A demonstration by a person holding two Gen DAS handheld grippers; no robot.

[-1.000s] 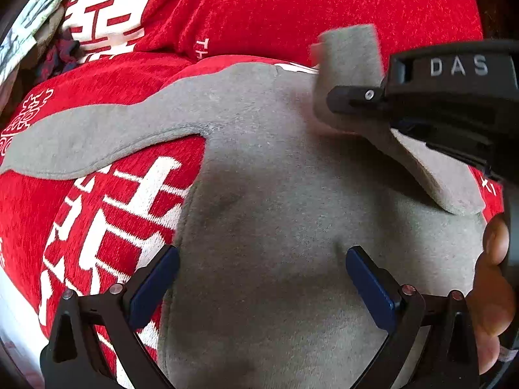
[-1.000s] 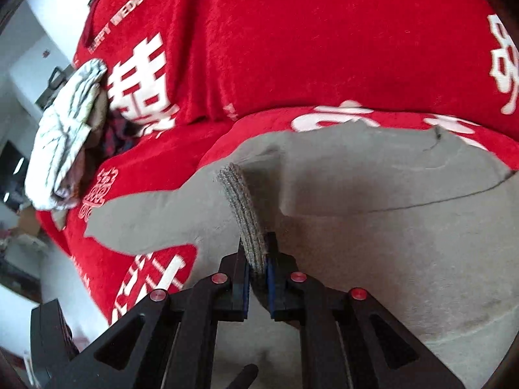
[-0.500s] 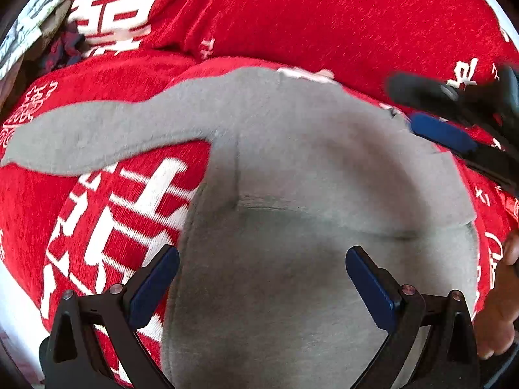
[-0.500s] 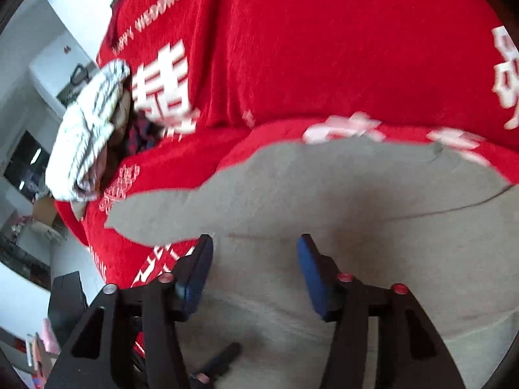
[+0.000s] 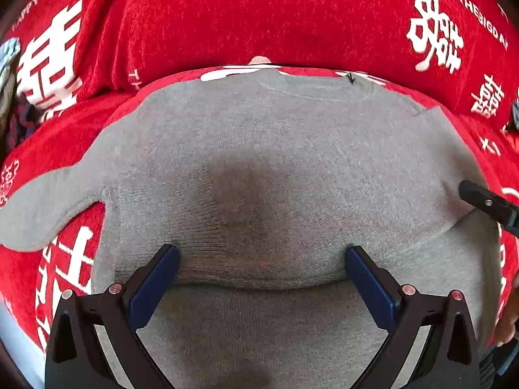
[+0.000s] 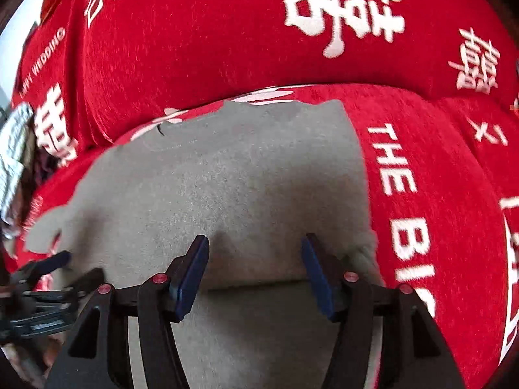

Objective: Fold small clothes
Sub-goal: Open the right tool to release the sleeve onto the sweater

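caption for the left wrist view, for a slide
Open left gripper over a gray sweater spread on a red cover.

A red cover (image 5: 227,22) printed with white characters and English lettering is carrying everything, draping over a seat and the backrest rising behind it. A grey sweater (image 5: 275,149) is lying flat on the seat, neckline toward the backrest, one sleeve (image 5: 42,214) stretching out leftward.

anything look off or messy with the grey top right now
One thing: the grey top lies flat on the red cover, but its sleeve on the left of the left wrist view sticks out sideways, unfolded. No damage or spills show. Both hand-held grippers, left and right, are open.
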